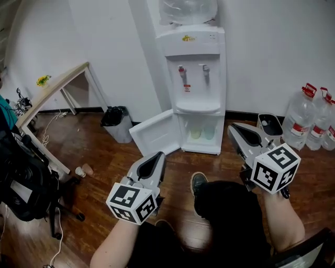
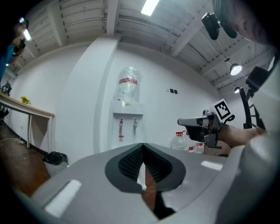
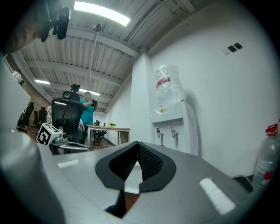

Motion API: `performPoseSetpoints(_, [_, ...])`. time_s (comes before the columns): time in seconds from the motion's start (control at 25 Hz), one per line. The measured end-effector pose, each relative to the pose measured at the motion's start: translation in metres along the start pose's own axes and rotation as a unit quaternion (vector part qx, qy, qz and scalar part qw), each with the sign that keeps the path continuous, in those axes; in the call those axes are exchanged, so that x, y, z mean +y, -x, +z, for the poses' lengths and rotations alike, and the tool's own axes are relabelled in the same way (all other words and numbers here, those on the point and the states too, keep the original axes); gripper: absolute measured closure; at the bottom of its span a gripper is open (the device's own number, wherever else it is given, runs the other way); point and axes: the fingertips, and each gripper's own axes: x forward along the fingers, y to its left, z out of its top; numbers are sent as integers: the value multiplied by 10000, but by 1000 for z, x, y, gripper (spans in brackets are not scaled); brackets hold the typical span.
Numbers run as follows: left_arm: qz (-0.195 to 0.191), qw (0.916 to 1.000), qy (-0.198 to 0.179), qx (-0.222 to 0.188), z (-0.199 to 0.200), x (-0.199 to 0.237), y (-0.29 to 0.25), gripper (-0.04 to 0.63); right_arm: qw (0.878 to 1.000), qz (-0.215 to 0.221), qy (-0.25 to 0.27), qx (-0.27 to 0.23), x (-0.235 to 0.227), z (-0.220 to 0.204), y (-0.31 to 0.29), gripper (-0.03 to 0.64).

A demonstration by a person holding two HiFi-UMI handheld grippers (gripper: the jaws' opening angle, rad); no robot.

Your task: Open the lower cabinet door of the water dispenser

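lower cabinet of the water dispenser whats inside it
Its door stands open, and the lower cabinet shows two pale greenish cup-like items side by side. They are too small to identify; the compartment's upper part is out of sight.

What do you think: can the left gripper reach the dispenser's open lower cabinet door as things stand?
Probably yes: only wooden floor lies between the left gripper and the open lower cabinet door. The shut gripper is apart from the door, so it must advance.

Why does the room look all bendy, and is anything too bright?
Left gripper view: the wide lens curves the ceiling beams and blackens the corners. Right gripper view: the water dispenser leans, the ceiling light glares white. Head view: sharp, evenly lit.
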Motion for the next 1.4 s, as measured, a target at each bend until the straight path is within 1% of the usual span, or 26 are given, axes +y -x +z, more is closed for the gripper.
performPoseSetpoints(0.08, [-313, 9993, 49, -221, 6, 8, -9, 592, 9999, -25, -59, -151, -9, -1, -16, 615])
performPoseSetpoints(0.12, [-360, 9990, 37, -269, 11, 16, -13, 592, 9998, -17, -60, -187, -12, -1, -25, 615])
performPoseSetpoints(0.16, [-282, 9993, -35, -249, 15, 27, -17, 592, 9998, 2, -44, -178, -15, -3, -35, 615])
performPoseSetpoints(0.24, [34, 9997, -202, -133, 24, 52, -27, 592, 9999, 0, 13, -127, -22, -5, -51, 615])
performPoseSetpoints(0.28, [157, 9996, -220, -101, 29, 63, -33, 592, 9999, -35, 49, -116, -26, -7, -56, 615])
performPoseSetpoints(0.4, [379, 9991, -48, -179, 40, 91, -46, 592, 9998, -153, 121, -103, -34, -15, -72, 615])
performPoseSetpoints(0.48, [398, 9987, 137, -294, 37, 103, -52, 592, 9997, -207, 113, -70, -38, -22, -84, 615])
performPoseSetpoints(0.56, [269, 9989, 190, -338, 28, 109, -62, 592, 9996, -237, 128, 8, -42, -28, -97, 615])
performPoseSetpoints(0.68, [53, 9996, 152, -226, 22, 116, -83, 583, 9993, -325, 139, 81, -49, -37, -117, 615])
performPoseSetpoints(0.72, [-54, 9997, 131, -205, 22, 117, -89, 583, 9992, -364, 125, 95, -51, -39, -124, 615])
performPoseSetpoints(0.8, [-219, 9996, -23, -192, 21, 122, -99, 581, 9990, -419, 83, 124, -56, -42, -137, 615])
performPoseSetpoints(0.88, [-267, 9994, -131, -180, 17, 134, -110, 577, 9988, -465, 54, 146, -60, -44, -151, 615])
performPoseSetpoints(1.04, [-374, 9990, 156, -196, 5, 160, -133, 573, 9979, -620, 35, 199, -71, -51, -179, 615])
performPoseSetpoints(1.2, [-490, 9985, 9, -236, -2, 171, -159, 572, 9967, -722, 82, 348, -82, -56, -206, 615])
performPoseSetpoints(1.32, [-647, 9977, 49, -211, -5, 175, -179, 572, 9962, -758, 97, 405, -88, -57, -222, 614])
performPoseSetpoints(1.4, [-750, 9968, -37, -262, -5, 179, -191, 572, 9957, -824, 96, 401, -97, -60, -232, 615])
